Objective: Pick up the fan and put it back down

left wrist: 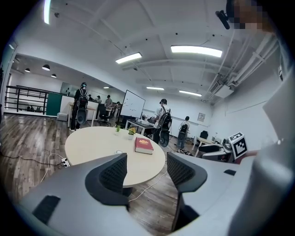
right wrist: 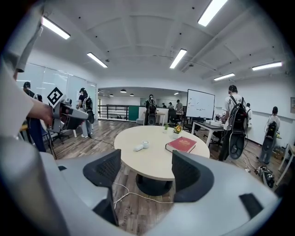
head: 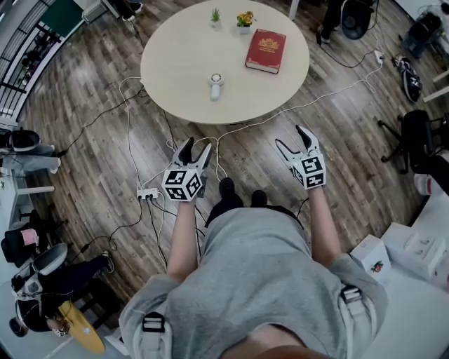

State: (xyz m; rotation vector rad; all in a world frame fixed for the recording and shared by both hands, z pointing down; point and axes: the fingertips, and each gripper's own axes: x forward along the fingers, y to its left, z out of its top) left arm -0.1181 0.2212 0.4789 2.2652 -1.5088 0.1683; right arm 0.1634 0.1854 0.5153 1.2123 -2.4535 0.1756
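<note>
A small white hand fan [head: 216, 85] lies on the round beige table [head: 182, 63], near its front middle. In the left gripper view the fan [left wrist: 119, 151] is a pale speck on the tabletop; in the right gripper view the fan [right wrist: 142, 146] lies left of a red book. My left gripper [head: 197, 148] and my right gripper [head: 291, 140] hover over the wooden floor, short of the table's near edge, both pointing at it. The left gripper [left wrist: 145, 161] and the right gripper [right wrist: 146, 159] each stand open with nothing between the jaws.
A red book [head: 266, 50] and two small potted plants [head: 245, 19] sit on the table's far side. White cables and a power strip [head: 147, 193] lie on the floor under and before the table. A black chair [head: 414, 133] stands at the right. People stand at desks farther back.
</note>
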